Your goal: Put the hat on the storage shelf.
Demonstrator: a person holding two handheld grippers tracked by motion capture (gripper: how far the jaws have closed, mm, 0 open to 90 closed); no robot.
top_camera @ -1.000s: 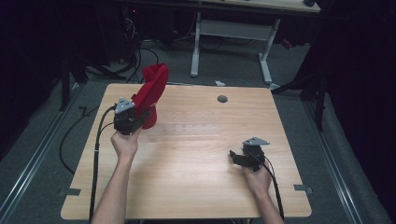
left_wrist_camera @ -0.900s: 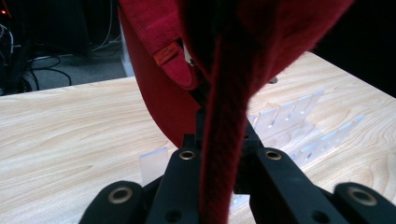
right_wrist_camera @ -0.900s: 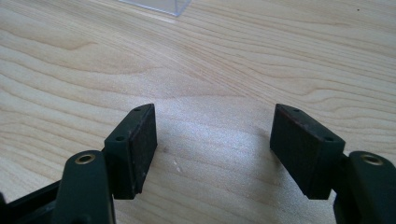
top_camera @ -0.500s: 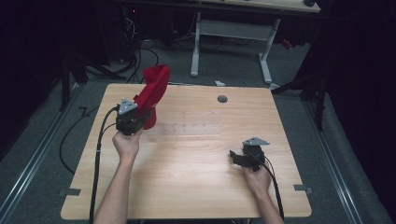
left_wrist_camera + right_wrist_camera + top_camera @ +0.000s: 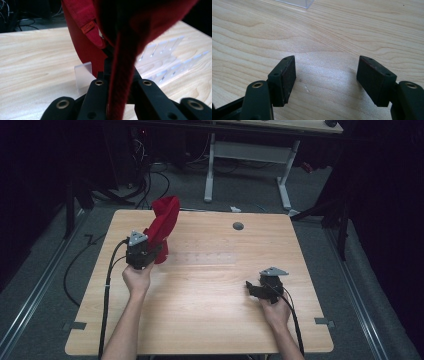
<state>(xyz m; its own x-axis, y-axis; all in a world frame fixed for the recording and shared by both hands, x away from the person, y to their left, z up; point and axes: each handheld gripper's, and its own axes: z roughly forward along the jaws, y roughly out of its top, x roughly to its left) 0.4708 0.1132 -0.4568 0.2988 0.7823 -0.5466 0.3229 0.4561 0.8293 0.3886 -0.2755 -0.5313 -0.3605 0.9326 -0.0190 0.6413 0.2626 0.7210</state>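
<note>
We see the red cloth [image 5: 162, 227] lifted over the table's [image 5: 210, 310] far left, long axis upright | orange tag [image 5: 89, 26], writing unreadable | our left gripper [image 5: 145, 254] clamps the cloth's lower end | our right gripper [image 5: 325, 80] spread wide, holding nothing, near right.

wooden table [image 5: 210, 310] with clear plastic stand [image 5: 83, 76]

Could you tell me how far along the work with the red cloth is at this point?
Done: the left gripper is shut on the red cloth and holds it up above the table. In hand: the cloth hangs bunched by a clear plastic stand. Left: the right gripper rests open on the table, apart from the cloth, so any two-handed handling has not begun.
</note>
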